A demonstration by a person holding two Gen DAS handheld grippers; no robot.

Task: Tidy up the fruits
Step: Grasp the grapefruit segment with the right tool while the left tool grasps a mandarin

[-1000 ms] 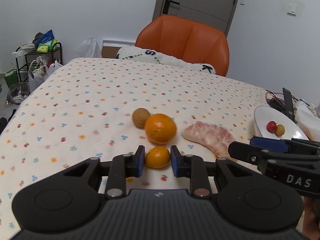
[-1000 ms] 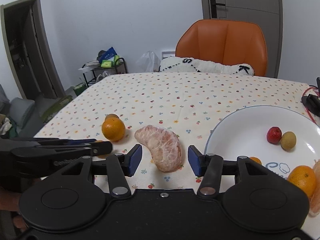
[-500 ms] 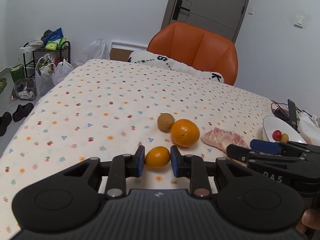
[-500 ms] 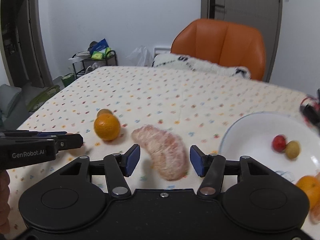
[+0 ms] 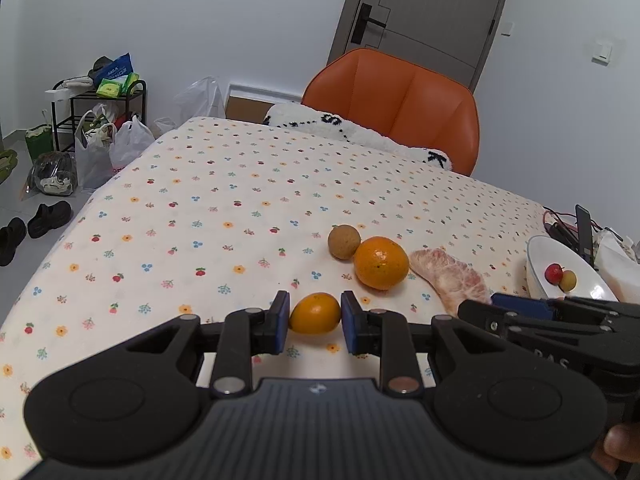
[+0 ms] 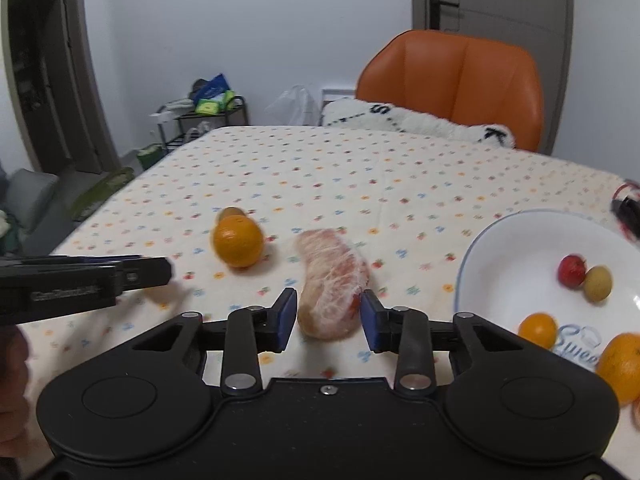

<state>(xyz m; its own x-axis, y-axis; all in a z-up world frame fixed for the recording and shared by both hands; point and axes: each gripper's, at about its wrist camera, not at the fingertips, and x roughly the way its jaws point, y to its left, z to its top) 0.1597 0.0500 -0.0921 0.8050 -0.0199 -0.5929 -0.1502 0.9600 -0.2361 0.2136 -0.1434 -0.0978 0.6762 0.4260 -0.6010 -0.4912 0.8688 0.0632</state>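
Looks like a home, prob. a dining corner of a lived-in room. Table w/ floral-print cloth, orange padded chair pushed up at the far side, fluffy white cushion w/ black letters on it. Grey door w/ black lever handle behind, light switch on the white wall. Left: black wire rack piled w/ packets, plastic shopping bags on the floor, dark shoes beside the table. White plate w/ fruit on the table; right wrist view also shows an open dark doorway at far left.
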